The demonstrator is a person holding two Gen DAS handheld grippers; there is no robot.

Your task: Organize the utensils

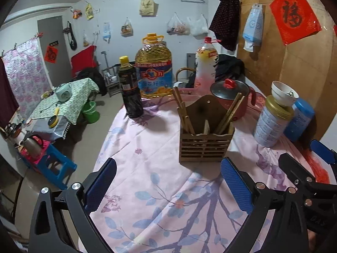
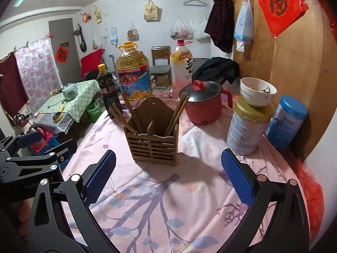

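A slatted wooden utensil holder [image 1: 206, 141] [image 2: 153, 143] stands upright on the pink floral tablecloth [image 1: 151, 147] [image 2: 168, 200]. Wooden chopsticks lean in its left compartment [image 1: 183, 109] [image 2: 126, 113] and in its right compartment [image 1: 229, 113] [image 2: 177, 111]. My left gripper [image 1: 168, 168] is open and empty, a short way in front of the holder and slightly to its left. My right gripper [image 2: 168, 158] is also open and empty, facing the holder from the near side. Each gripper shows at the edge of the other's view: right gripper [image 1: 303, 160], left gripper [image 2: 46, 143].
Behind the holder stand a dark sauce bottle [image 1: 129, 88], a big oil jug [image 1: 153, 67], a tall plastic bottle [image 1: 205, 63] and a red electric pot [image 1: 231, 97]. At the right a tin [image 1: 271, 124] carries a white bowl [image 1: 284, 93], beside a blue canister [image 1: 300, 120]. The table's left edge drops to the floor.
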